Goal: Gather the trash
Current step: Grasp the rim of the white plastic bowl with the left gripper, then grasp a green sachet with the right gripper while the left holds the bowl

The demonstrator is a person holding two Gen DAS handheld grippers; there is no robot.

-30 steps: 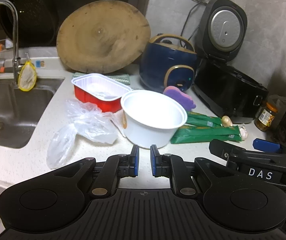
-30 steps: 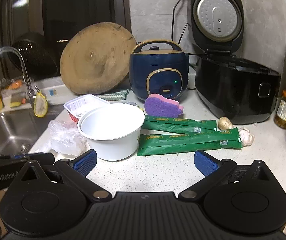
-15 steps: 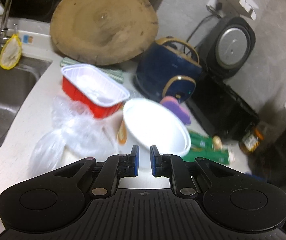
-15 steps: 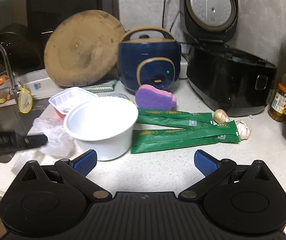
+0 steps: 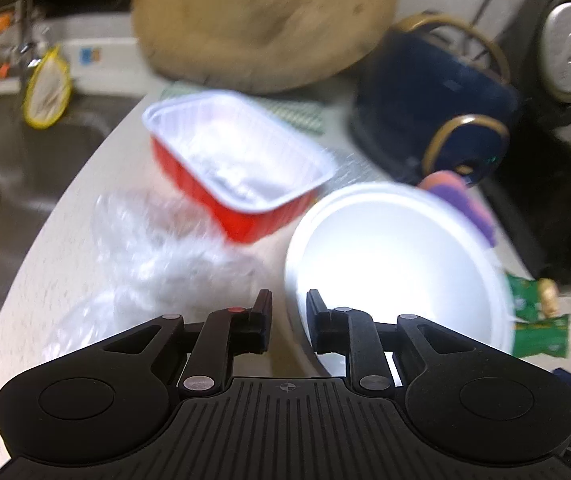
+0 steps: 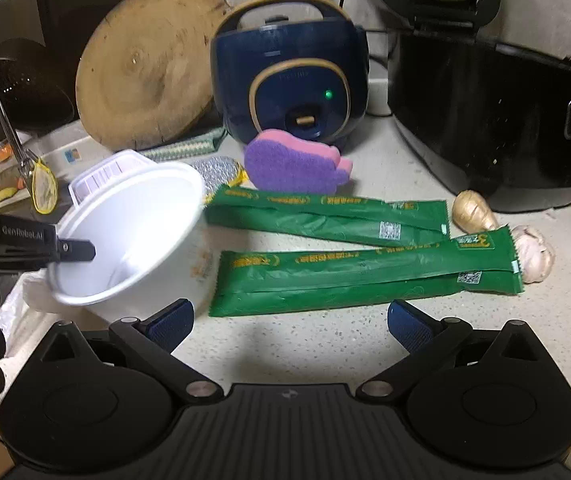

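The left gripper (image 5: 287,320), jaws a narrow way apart and opening, straddles the near rim of a white round plastic bowl (image 5: 397,264): one finger sits inside the wall, the other outside. In the right wrist view the bowl leans, mouth tipped toward the left gripper. Whether the pads press the rim I cannot tell (blur hides the contact).

The right gripper (image 6: 289,320) stands wide open over bare speckled countertop (image 6: 325,340), holding nothing. Just ahead of it lie two long green foil packets (image 6: 365,272), long axes running across the jaws, the nearer one closest. The right hand looks better placed for them.

Beyond the bowl sit a red rectangular foil tray (image 5: 241,168) and, near the left fingers, a crumpled clear plastic bag (image 5: 145,264).
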